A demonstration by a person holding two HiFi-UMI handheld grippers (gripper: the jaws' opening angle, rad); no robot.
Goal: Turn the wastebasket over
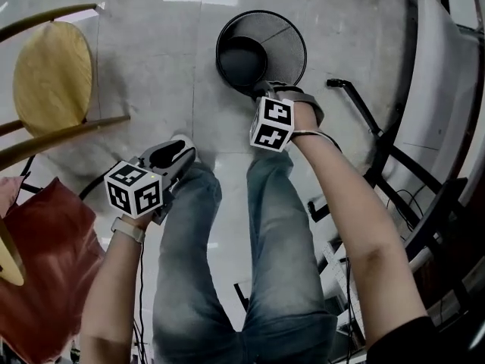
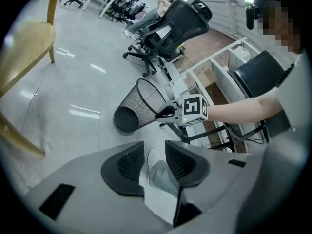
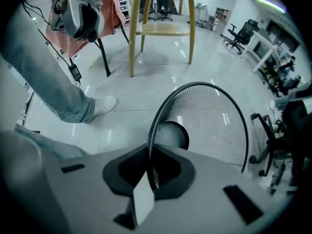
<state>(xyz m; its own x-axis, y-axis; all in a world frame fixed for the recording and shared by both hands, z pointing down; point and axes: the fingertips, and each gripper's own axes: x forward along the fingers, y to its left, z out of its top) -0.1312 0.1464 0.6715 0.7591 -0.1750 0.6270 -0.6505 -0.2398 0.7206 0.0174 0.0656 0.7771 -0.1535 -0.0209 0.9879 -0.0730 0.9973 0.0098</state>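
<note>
A black wire-mesh wastebasket (image 1: 261,48) (image 2: 136,108) (image 3: 209,126) leans on the floor, its base down and its open mouth turned up towards me. My right gripper (image 1: 267,91) (image 3: 151,167) (image 2: 168,113) points down and is shut on the near edge of the basket's thin rim, which runs between its pads. My left gripper (image 1: 178,154) (image 2: 148,162) hovers lower left of the basket, apart from it, above my left leg and white shoe. Its jaws stand open with nothing held between them.
A wooden chair (image 1: 49,74) (image 3: 161,28) stands to the left, with red cloth (image 1: 45,264) below it. A black office chair base (image 1: 364,112) and a white desk (image 1: 447,89) are close on the right. More office chairs (image 2: 170,28) stand beyond.
</note>
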